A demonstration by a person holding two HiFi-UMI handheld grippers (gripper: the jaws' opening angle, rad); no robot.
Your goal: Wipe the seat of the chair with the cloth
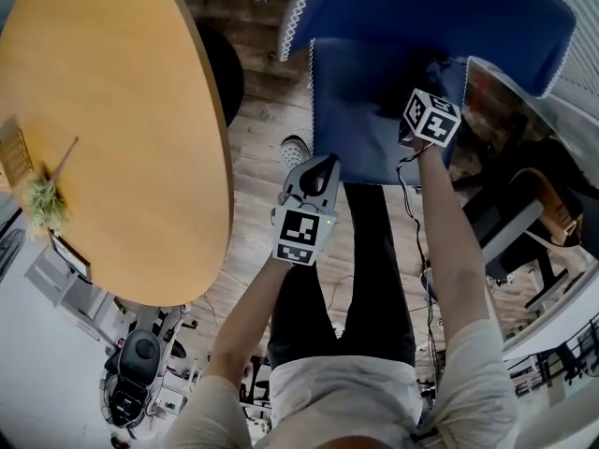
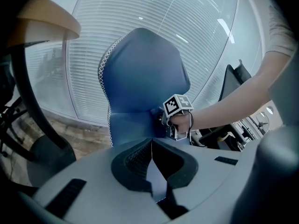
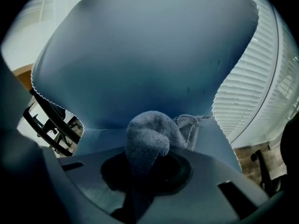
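The blue chair's seat (image 1: 360, 124) lies at the top of the head view, below its backrest (image 1: 440, 12). My right gripper (image 1: 413, 110) is over the right part of the seat, close to the backrest. It is shut on a grey knitted cloth (image 3: 148, 140), which bulges out of the jaws against the seat (image 3: 210, 139). My left gripper (image 1: 323, 164) hangs at the seat's front edge, jaws together and holding nothing. The left gripper view shows the right gripper (image 2: 169, 120) low against the backrest (image 2: 142, 73).
A round wooden table (image 1: 112, 129) fills the left, with a black chair (image 1: 227, 73) beneath its far edge. The person's shoe (image 1: 295, 149) stands on the wood floor by the seat. A desk with gear (image 1: 524, 209) is at the right. Window blinds (image 2: 70, 73) stand behind the chair.
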